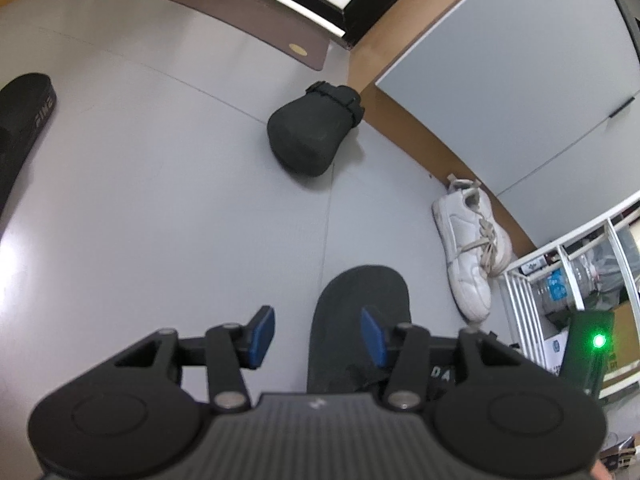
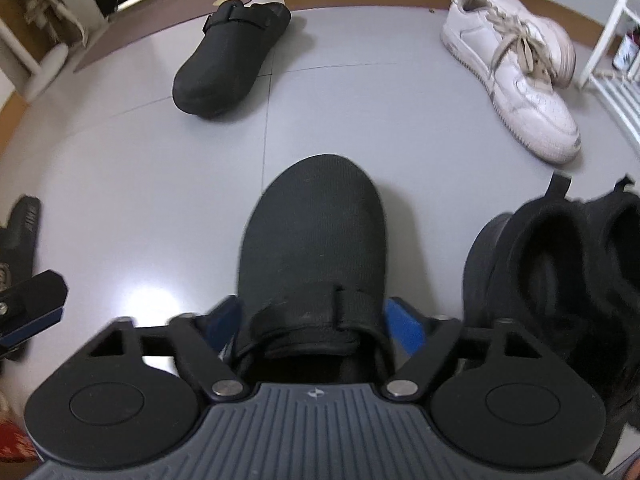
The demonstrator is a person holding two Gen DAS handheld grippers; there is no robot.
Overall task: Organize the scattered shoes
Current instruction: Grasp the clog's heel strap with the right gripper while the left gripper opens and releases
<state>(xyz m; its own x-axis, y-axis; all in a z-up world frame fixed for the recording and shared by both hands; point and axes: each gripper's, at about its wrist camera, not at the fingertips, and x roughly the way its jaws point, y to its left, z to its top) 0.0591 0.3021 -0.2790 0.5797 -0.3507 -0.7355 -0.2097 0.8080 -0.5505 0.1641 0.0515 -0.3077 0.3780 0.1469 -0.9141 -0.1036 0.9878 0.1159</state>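
A black clog (image 2: pixel 316 232) lies on the grey floor with its toe pointing away. My right gripper (image 2: pixel 314 320) straddles its strap end, and both blue pads (image 2: pixel 404 324) sit against its sides. In the left wrist view the same clog (image 1: pixel 360 300) lies just right of my left gripper (image 1: pixel 318 336), which is open with only bare floor between its fingers; its right finger hangs over the clog's edge. The matching black clog (image 2: pixel 232 60) (image 1: pixel 312 136) lies farther off near the wall. A white sneaker (image 2: pixel 516 72) (image 1: pixel 468 248) lies by the baseboard.
A black slide sandal (image 1: pixel 24 120) (image 2: pixel 20 220) lies at the far left. Black shoes (image 2: pixel 560 272) stand close on the right of the held clog. A white wire rack (image 1: pixel 560 280) stands at the right, beside a grey cabinet (image 1: pixel 520 80). A brown mat (image 1: pixel 240 12) lies by the door.
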